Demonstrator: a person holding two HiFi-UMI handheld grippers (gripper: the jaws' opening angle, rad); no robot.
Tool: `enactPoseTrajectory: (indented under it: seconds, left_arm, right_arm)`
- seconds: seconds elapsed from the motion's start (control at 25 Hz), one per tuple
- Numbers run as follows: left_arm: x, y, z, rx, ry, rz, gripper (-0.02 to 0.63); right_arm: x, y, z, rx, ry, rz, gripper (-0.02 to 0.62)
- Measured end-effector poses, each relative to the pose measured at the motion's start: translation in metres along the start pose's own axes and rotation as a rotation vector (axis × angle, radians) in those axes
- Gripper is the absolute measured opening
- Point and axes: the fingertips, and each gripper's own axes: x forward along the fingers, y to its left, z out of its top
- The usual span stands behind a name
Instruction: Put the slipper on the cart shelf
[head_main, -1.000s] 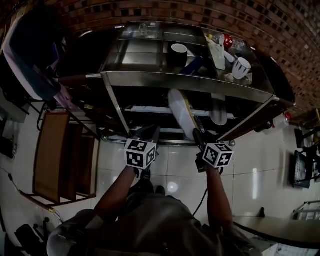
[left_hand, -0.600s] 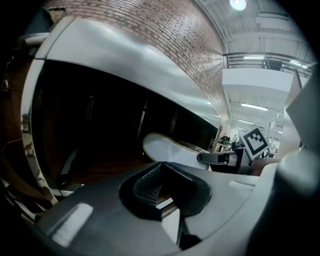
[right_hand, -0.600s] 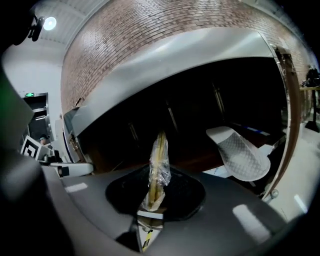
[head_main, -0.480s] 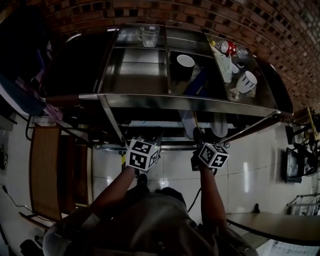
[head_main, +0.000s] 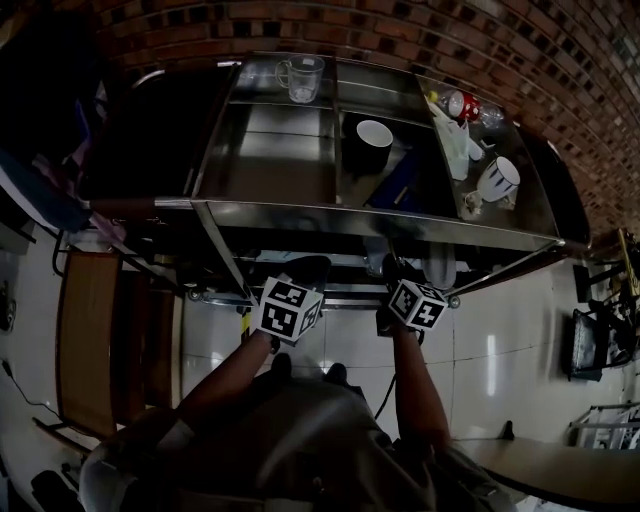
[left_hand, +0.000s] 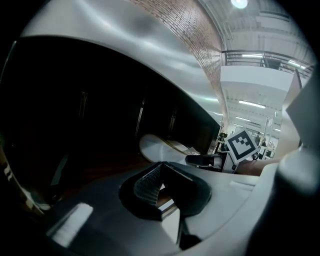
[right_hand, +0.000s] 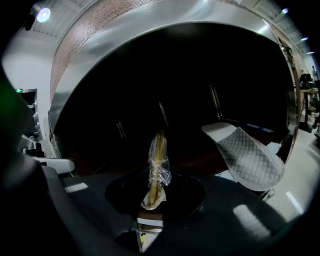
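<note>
The slipper (right_hand: 158, 150) is wrapped in clear plastic and shows edge-on, pale with a yellowish sole, in the right gripper view. My right gripper (right_hand: 156, 176) is shut on its near end, and the slipper points into the dark space under the cart's steel top (head_main: 300, 215). In the head view the right gripper (head_main: 392, 270) reaches under that top, which hides most of the slipper. My left gripper (head_main: 305, 270) is beside it, its pads (left_hand: 148, 184) together on nothing. From the left gripper (left_hand: 161, 167) view the held slipper (left_hand: 159, 149) lies ahead to the right.
A second quilted white slipper (right_hand: 247, 159) lies on the lower shelf to the right (head_main: 438, 265). On the cart top stand a glass mug (head_main: 301, 76), a dark cup (head_main: 372, 140), a white mug (head_main: 497, 180) and a bottle (head_main: 460, 103). A wooden frame (head_main: 90, 340) stands at the left.
The slipper stuck out in front of the cart a second ago; it has gone in under the steel top. Both grippers have moved closer to the cart.
</note>
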Motion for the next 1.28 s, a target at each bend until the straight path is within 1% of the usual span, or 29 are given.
enactPoseTrajectory:
  seconds: [0.08, 0.16, 0.28, 0.4, 0.48, 0.6, 0.72, 0.8, 0.92, 0.96, 1.08, 1.2, 1.24, 1.28]
  left_arm:
    - [0.005, -0.004, 0.004, 0.006, -0.001, 0.011, 0.008]
    - [0.008, -0.009, 0.008, 0.007, -0.005, 0.02, 0.008]
    - [0.011, -0.014, 0.008, 0.005, 0.0, 0.045, 0.008]
    - [0.011, -0.02, 0.005, 0.001, 0.006, 0.062, 0.008]
    - [0.011, -0.023, 0.006, 0.005, 0.004, 0.07, 0.008]
    - [0.01, -0.025, 0.007, 0.008, 0.001, 0.084, 0.008]
    - [0.009, -0.025, 0.009, 0.009, -0.001, 0.096, 0.008]
    - [0.009, -0.026, 0.01, 0.008, -0.002, 0.1, 0.008]
    - [0.011, -0.029, 0.013, 0.012, -0.008, 0.098, 0.008]
    - [0.011, -0.031, 0.014, 0.013, -0.011, 0.095, 0.008]
    - [0.013, -0.036, 0.018, 0.013, -0.023, 0.085, 0.008]
    - [0.015, -0.041, 0.02, 0.012, -0.029, 0.077, 0.008]
    - [0.016, -0.042, 0.02, 0.011, -0.03, 0.075, 0.008]
    - [0.017, -0.044, 0.02, 0.011, -0.031, 0.072, 0.008]
  right_arm:
    - [0.006, -0.006, -0.004, -0.017, 0.02, -0.008, 0.057]
    - [0.011, -0.012, -0.005, -0.013, 0.031, -0.005, 0.061]
    - [0.019, -0.018, -0.005, -0.004, 0.041, 0.014, 0.063]
    - [0.026, -0.022, -0.009, -0.019, 0.075, 0.032, 0.065]
    - [0.031, -0.021, -0.012, -0.038, 0.1, 0.053, 0.082]
    - [0.033, -0.022, -0.015, -0.049, 0.114, 0.062, 0.095]
    - [0.034, -0.02, -0.014, -0.061, 0.114, 0.075, 0.16]
    - [0.034, -0.019, -0.011, -0.075, 0.112, 0.091, 0.253]
    - [0.029, -0.014, -0.004, -0.108, 0.092, 0.12, 0.322]
    - [0.026, -0.013, 0.0, -0.121, 0.081, 0.126, 0.329]
    - [0.014, -0.008, 0.011, -0.154, 0.038, 0.147, 0.335]
    - [-0.003, 0.002, 0.024, -0.153, -0.005, 0.201, 0.331]
    - [-0.009, 0.006, 0.027, -0.149, -0.013, 0.223, 0.317]
    - [-0.015, 0.009, 0.029, -0.146, -0.018, 0.244, 0.285]
